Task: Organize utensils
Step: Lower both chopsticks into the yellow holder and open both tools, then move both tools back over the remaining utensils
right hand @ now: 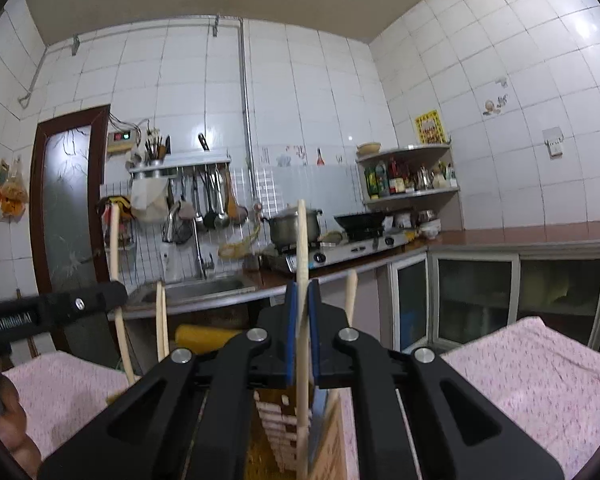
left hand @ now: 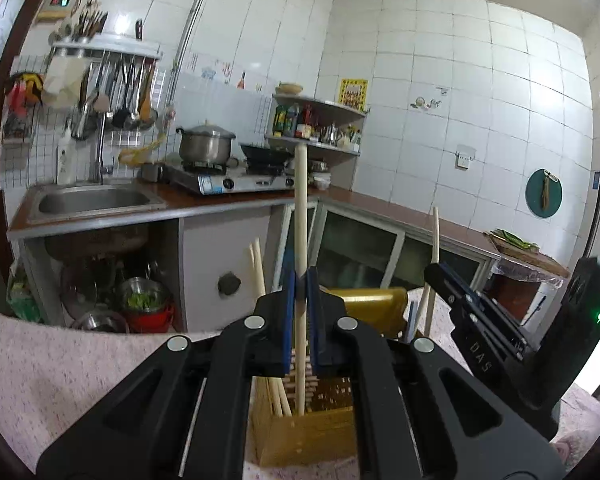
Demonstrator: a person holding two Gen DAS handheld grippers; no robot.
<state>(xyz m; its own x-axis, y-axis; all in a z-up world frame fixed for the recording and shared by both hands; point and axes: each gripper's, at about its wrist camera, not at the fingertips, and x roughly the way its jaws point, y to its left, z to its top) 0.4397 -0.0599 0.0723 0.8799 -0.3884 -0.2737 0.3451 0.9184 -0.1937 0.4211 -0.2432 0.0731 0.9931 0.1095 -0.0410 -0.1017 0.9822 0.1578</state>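
- The left gripper (left hand: 300, 280) is closed on a long pale wooden stick (left hand: 301, 208), which stands upright between its blue pads (left hand: 290, 292).
- The lower end of that stick reaches down into a wooden utensil holder (left hand: 312, 436) directly beneath the gripper.
- The holder has a woven bamboo face, and several pale chopsticks (left hand: 278, 398) already lean in its left part.
- The holder stands on a surface covered with a pink patterned cloth (left hand: 68, 376).
- The right gripper (right hand: 302, 292) is likewise closed, clamped on a second pale wooden stick (right hand: 302, 240) held upright between its blue pads.
- That second stick also runs down into the holder (right hand: 332, 440), seen from this side just below the gripper.
- In the left wrist view the right gripper (left hand: 434, 270) appears to the right, with its stick (left hand: 435, 236) rising above it.
- In the right wrist view the left gripper's body (right hand: 52, 312) shows at the left edge, and part of a hand (right hand: 16, 428) shows at the lower left.
- More sticks (right hand: 162, 320) stand left of centre in the right wrist view; I cannot tell where their lower ends rest.
- Far side of the room: a counter (left hand: 228, 200) carrying a steel sink (left hand: 92, 200) and a gas stove (left hand: 228, 180) with a steel pot (left hand: 206, 144) and a dark wok (left hand: 266, 154).
- A corner shelf (left hand: 320, 146) of bottles stands to the right of the stove.
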